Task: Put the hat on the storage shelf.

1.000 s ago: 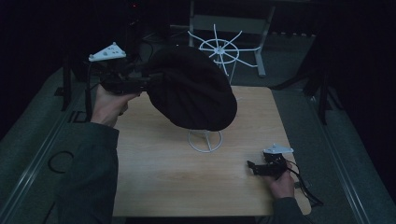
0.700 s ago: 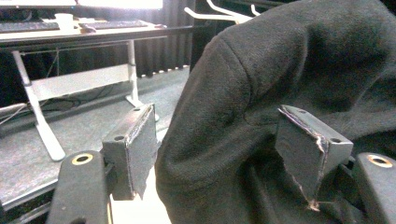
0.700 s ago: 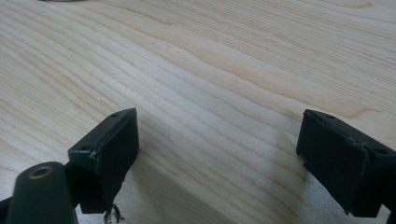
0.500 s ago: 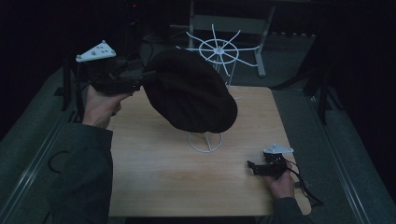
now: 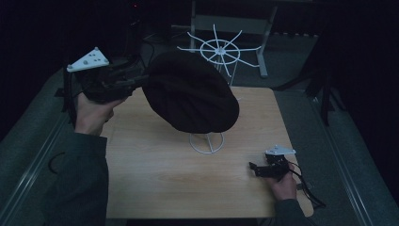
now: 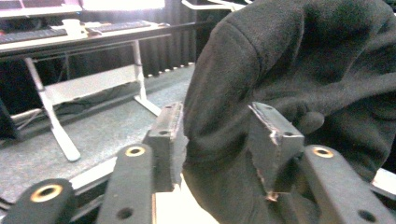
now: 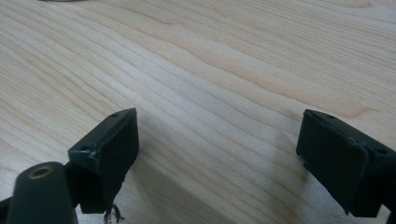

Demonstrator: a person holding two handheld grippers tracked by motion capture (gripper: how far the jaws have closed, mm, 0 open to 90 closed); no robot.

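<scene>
A black fabric hat (image 5: 190, 92) hangs tilted on a white wire stand (image 5: 206, 142) in the middle of the wooden table (image 5: 155, 179). My left gripper (image 5: 139, 77) is at the hat's left edge. Its jaws have just been closing, and in the left gripper view the gripper (image 6: 219, 135) has a fold of the hat (image 6: 303, 60) pinched between its pads. My right gripper (image 5: 254, 168) rests low at the table's front right, held by a hand. In the right gripper view it (image 7: 217, 154) stands open over bare wood (image 7: 210, 56).
A second white wire rack (image 5: 220, 49) stands behind the table's far edge, with a metal desk frame (image 5: 226, 23) beyond it. Grey carpet (image 5: 33, 141) runs along both sides of the table. A cable (image 5: 308, 190) trails from the right gripper.
My left hand has shifted a little to the left at the hat's edge and its jaws have narrowed onto the fabric. The right hand has stayed put.
</scene>
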